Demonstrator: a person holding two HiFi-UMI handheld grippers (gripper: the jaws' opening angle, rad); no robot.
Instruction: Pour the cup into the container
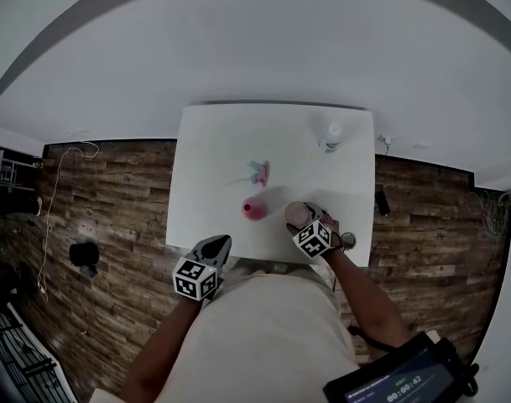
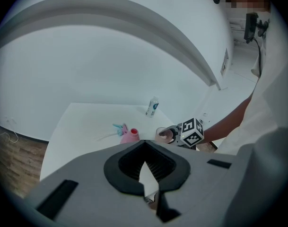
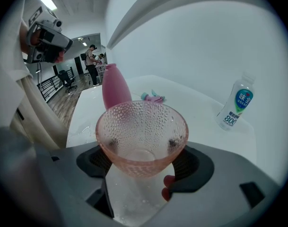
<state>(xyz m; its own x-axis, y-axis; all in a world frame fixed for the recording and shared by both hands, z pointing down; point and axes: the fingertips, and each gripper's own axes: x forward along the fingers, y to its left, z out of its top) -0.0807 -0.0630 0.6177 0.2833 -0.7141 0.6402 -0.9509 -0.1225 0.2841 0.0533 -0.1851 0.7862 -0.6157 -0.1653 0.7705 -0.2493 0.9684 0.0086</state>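
Right tool (image 3: 141, 168) closed on the cup (image 3: 141, 135): pink dimpled glass, upright, its lower wall pinched between both jaws and the rim standing above them. No liquid can be made out inside. In the head view the cup (image 1: 298, 215) sits close to the table's (image 1: 213, 154) near edge, right of the middle, with the right tool (image 1: 305, 222) reaching in from that edge; whether the base rests on the table or hangs just over it cannot be told. Container (image 1: 255, 208): pink, narrow-necked, upright, open at the top, just left of the cup and apart from it, a little farther from the near edge. In the right gripper view the container (image 3: 116, 86) stands behind the cup's left rim. Left tool (image 2: 150, 193) closed, jaws together, nothing between them; in the head view the left tool (image 1: 216, 245) lies at the near edge, left of the container and well apart from it. Also on the table: a bottle (image 1: 332, 136) with a blue label, upright near the far right corner, and a small teal-and-pink item (image 1: 259, 172) lying about mid-table, beyond the container. The left gripper view confirms the order from left to right: item (image 2: 119, 127), container (image 2: 130, 136), cup (image 2: 162, 135).
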